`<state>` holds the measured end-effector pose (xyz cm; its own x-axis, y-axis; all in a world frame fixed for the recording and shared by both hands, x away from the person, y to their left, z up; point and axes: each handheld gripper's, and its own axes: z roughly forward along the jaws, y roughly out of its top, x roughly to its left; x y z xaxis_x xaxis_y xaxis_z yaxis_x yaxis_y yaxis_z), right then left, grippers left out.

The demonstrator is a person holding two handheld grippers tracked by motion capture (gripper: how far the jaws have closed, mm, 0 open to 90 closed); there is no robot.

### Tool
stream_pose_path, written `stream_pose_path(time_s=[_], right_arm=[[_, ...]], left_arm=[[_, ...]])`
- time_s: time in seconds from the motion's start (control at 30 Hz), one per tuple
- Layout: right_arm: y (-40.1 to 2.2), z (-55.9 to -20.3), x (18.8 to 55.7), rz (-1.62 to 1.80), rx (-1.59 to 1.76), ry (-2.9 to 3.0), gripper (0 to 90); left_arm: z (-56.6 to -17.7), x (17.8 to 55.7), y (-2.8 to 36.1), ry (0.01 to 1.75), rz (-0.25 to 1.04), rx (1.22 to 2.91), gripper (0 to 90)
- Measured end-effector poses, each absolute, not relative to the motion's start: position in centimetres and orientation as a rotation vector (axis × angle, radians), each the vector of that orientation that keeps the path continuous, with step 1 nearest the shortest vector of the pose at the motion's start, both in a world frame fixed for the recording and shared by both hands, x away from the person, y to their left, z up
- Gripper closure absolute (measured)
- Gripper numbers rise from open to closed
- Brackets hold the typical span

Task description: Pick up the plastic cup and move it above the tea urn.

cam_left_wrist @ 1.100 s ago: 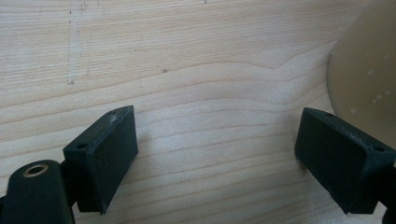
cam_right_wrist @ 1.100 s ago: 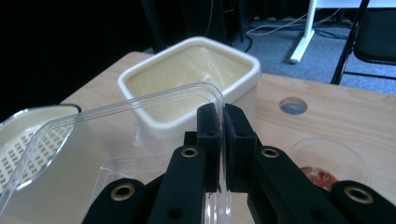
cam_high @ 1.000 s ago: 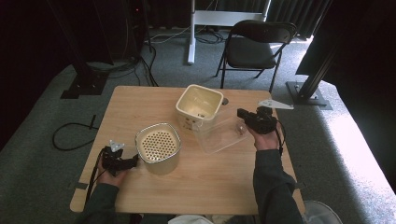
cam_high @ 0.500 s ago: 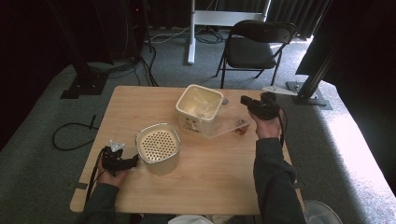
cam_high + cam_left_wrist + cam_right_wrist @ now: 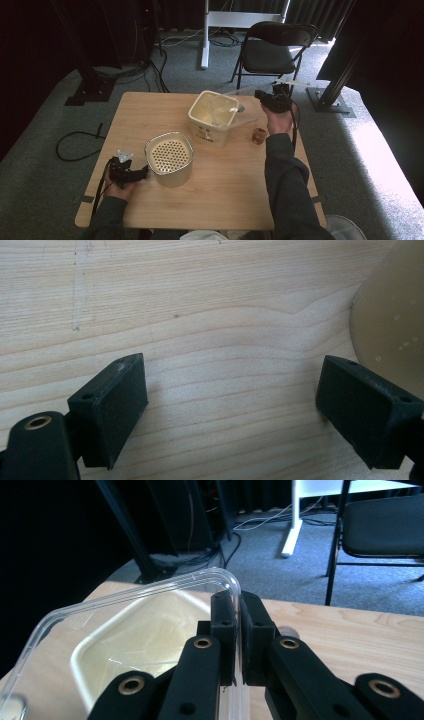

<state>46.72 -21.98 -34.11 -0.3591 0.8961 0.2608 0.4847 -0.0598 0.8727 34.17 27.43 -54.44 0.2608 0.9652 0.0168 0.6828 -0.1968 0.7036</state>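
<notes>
1. The right tool [image 5: 265,96] is pinched tight on the rim of a clear plastic lid [image 5: 135,600], the two jaws almost meeting with only the thin edge between them. In the right gripper view the grip sits near a rounded corner of the lid.

2. Taking the cream tub [image 5: 214,118] as the landmark: the lid hangs in the air just above the tub's open mouth, tilted, its far edge raised toward the right tool. It does not look seated on the tub.

3. The lid looks light and thin. It will probably flex when held by one edge, so the free end may droop or wobble. Clear, smooth plastic is likely slippery, and a grip this close to the corner could let it twist out. A bite on the stiffer rolled rim, as here, seems the best place to hold.

4. The tub looks like rigid plastic and fairly light. Pressing a lid down on it could push it along the bench [image 5: 150,115] unless something steadies it.

5. The left tool [image 5: 143,172] lies low on the bench, nearer the person than the tub, its jaws spread wide with bare wood between them. It holds nothing.

6. The left tool sits just beside a metal pot with a perforated insert [image 5: 169,156]; the pot's wall shows at the right edge of the left gripper view.

7. A small brown cup [image 5: 258,135] stands on the bench just to the right of the tub, near the person's right sleeve.
</notes>
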Motion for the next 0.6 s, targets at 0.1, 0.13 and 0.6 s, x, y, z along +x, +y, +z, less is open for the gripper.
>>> stream_pose_path(time_s=[0.1,0.13,0.6], right_arm=[[-21.5,-33.9,47.8,1.394,1.507,1.8,86.6],[-21.3,-33.9,48.2,1.391,1.512,1.793,86.6],[-19.5,-33.3,49.4,1.544,1.483,1.749,62.4]], left_arm=[[-54.5,34.2,27.4,1.489,0.631,1.954,13.7],[-54.4,34.2,27.4,1.487,0.631,1.957,13.6],[-54.5,34.2,27.4,1.488,0.632,1.951,13.7]])
